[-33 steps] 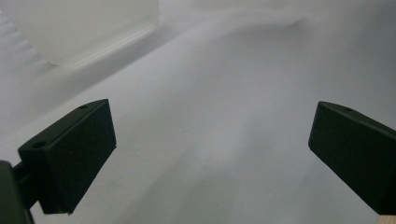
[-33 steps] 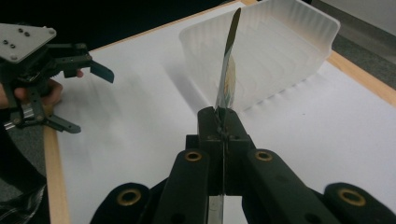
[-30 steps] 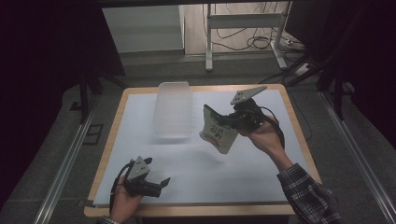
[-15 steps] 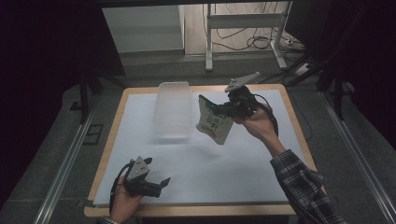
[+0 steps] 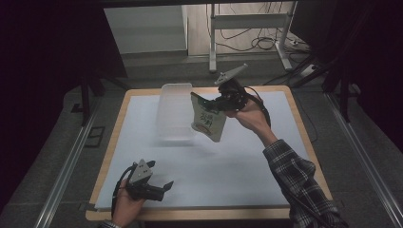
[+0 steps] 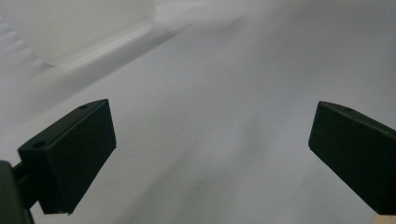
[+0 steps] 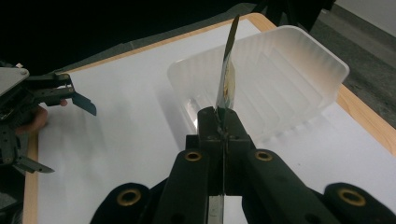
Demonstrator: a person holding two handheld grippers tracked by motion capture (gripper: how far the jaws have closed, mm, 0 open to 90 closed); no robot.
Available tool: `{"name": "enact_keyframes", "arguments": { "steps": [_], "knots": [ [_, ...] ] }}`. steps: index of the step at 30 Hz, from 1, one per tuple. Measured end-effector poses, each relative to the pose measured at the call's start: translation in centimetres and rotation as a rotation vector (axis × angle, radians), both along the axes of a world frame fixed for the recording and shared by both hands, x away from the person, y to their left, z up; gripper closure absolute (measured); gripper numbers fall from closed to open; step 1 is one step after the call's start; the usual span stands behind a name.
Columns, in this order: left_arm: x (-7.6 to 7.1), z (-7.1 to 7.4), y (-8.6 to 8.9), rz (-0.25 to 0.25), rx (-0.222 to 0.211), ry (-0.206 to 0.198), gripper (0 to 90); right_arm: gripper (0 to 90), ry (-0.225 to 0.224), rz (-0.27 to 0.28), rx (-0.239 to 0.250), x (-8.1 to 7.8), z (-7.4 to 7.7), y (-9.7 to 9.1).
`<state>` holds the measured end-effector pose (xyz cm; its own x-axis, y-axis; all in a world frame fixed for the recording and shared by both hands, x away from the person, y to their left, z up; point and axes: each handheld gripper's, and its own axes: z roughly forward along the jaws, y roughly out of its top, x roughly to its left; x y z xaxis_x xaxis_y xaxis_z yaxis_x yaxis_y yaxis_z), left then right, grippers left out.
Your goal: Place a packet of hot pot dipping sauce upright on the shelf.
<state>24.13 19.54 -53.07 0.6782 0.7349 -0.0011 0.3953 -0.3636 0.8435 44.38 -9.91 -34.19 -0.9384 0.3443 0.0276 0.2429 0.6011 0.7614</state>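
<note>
The wooden-edged counter [image 5: 142, 142] with a white sheet on top carries a clear, ribbed plastic tray [image 5: 175, 111] at its far side. The right gripper [image 5: 215, 102] is raised above the counter, just to the right of this tray. Its jaws are pressed together and they pinch the top edge of a flat, pale green and white snack pouch [image 5: 209, 122]. The pouch hangs down from the jaws with its long axis nearly upright, and its lower end is near the right rim of the tray. I judge the next move must carry the pouch leftwards, over the tray. The left gripper [image 5: 161, 188] rests low at the near edge, well apart from the tray. Its jaws are spread wide and hold nothing.
</note>
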Motion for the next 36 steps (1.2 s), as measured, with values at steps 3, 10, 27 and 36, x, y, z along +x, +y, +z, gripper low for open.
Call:
{"name": "enact_keyframes", "arguments": {
  "steps": [3, 10, 27, 36],
  "knots": [
    [0.0, 0.0, 0.1, 0.001, -0.005, 0.000, 0.5, 89.0, 0.000, 0.019, -0.003, 0.4, 0.0, 0.8],
    [-0.1, 0.1, 0.0, -0.001, -0.007, -0.008, 0.4, 89.0, 0.001, 0.029, -0.011, 1.3, -0.2, 2.9],
    [0.0, 0.0, 0.1, -0.003, -0.008, -0.003, 0.4, 88.9, -0.020, 0.051, -0.015, 2.7, -0.7, 8.3],
    [0.0, 0.1, 0.0, -0.003, -0.008, -0.003, 0.4, 88.9, -0.020, 0.071, 0.002, 2.6, -1.2, 11.1]
  ]
}}
